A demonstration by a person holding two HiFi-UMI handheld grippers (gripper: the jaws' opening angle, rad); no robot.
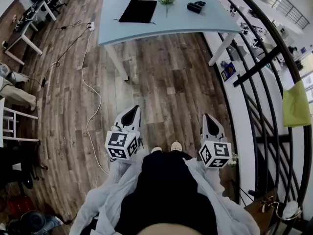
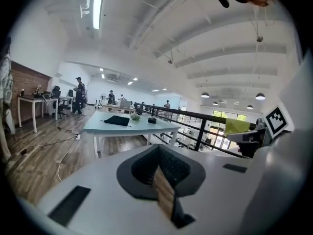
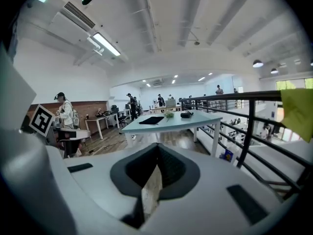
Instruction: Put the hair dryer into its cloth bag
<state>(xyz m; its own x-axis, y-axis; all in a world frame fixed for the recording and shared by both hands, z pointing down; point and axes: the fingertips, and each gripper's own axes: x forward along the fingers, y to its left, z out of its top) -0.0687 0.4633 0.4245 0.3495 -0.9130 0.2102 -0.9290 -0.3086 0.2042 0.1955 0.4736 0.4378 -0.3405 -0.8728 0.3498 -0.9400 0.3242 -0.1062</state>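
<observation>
The black cloth bag (image 1: 138, 11) lies flat on the pale blue table (image 1: 195, 23) far ahead of me. To its right on the same table sits the black hair dryer (image 1: 195, 6), with a small green plant (image 1: 166, 0) between the two. My left gripper (image 1: 131, 112) and right gripper (image 1: 210, 120) hang over the wooden floor near my feet, well short of the table, both shut with nothing in them. The left gripper view shows the bag (image 2: 117, 120) and the dryer (image 2: 152, 120) small in the distance. The right gripper view also has the bag (image 3: 151, 120) and dryer (image 3: 186, 114).
A black railing (image 1: 254, 62) runs along the right with a yellow cloth (image 1: 296, 104) hung on it. A white cable (image 1: 90, 87) trails over the floor at left. Desks and chairs (image 1: 29, 18) stand at far left. People stand far back in the room (image 2: 79, 94).
</observation>
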